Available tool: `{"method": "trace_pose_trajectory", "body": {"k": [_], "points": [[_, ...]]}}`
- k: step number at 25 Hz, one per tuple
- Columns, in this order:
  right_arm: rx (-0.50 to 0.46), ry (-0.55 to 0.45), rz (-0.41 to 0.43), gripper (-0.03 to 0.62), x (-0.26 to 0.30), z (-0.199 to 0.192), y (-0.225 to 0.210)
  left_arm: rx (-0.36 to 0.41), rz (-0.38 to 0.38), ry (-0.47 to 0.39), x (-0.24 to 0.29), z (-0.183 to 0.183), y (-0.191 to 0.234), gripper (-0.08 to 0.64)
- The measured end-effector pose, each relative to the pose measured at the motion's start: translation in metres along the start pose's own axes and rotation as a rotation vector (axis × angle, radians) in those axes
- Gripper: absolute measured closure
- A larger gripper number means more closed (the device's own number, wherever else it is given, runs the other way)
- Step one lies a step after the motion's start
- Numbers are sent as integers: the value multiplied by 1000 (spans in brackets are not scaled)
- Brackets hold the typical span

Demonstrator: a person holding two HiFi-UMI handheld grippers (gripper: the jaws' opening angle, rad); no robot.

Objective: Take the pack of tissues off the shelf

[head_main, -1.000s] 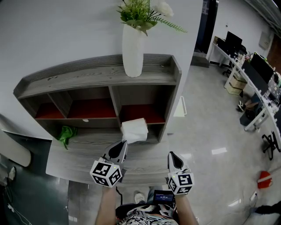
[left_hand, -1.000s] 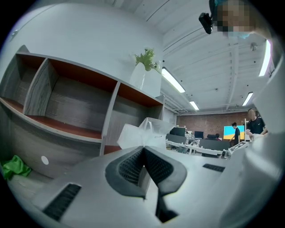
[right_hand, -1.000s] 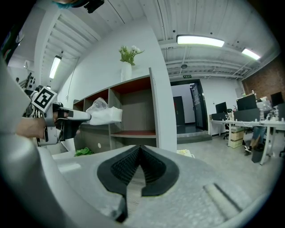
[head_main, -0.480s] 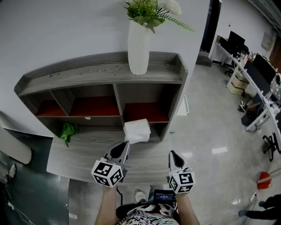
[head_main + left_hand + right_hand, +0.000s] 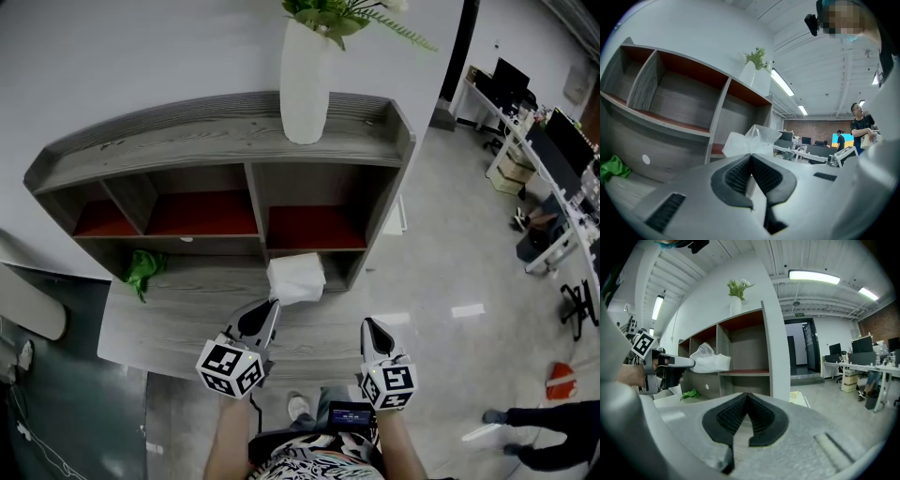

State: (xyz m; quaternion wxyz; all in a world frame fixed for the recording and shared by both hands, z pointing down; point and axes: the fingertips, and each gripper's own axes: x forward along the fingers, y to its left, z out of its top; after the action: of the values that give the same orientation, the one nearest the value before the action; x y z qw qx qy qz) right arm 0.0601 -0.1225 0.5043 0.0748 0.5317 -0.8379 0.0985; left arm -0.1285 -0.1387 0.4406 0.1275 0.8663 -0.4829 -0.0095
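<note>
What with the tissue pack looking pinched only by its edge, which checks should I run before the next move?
1. Left gripper shut on the tissue pack: ok.
2. Grip depth: not ok; only the jaw tips pinch the pack's near edge.
3. Pack fully clear of the shelf: cannot tell; in the head view it overlaps the lower right opening.
4. Right gripper out of the way: ok; it is shut, empty, and apart from the pack.
5. Vase on the shelf top upright: ok.
</note>
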Motion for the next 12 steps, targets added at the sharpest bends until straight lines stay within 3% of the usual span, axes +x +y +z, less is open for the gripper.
{"method": "trace_pose_trajectory", "body": {"k": [6, 12], "points": [[10, 36, -12, 591, -1, -14, -4, 32, 14, 53, -2, -18, 1, 554], [13, 65, -16, 591, 2, -28, -9, 5, 15, 76, -1, -39, 4, 554]]}}
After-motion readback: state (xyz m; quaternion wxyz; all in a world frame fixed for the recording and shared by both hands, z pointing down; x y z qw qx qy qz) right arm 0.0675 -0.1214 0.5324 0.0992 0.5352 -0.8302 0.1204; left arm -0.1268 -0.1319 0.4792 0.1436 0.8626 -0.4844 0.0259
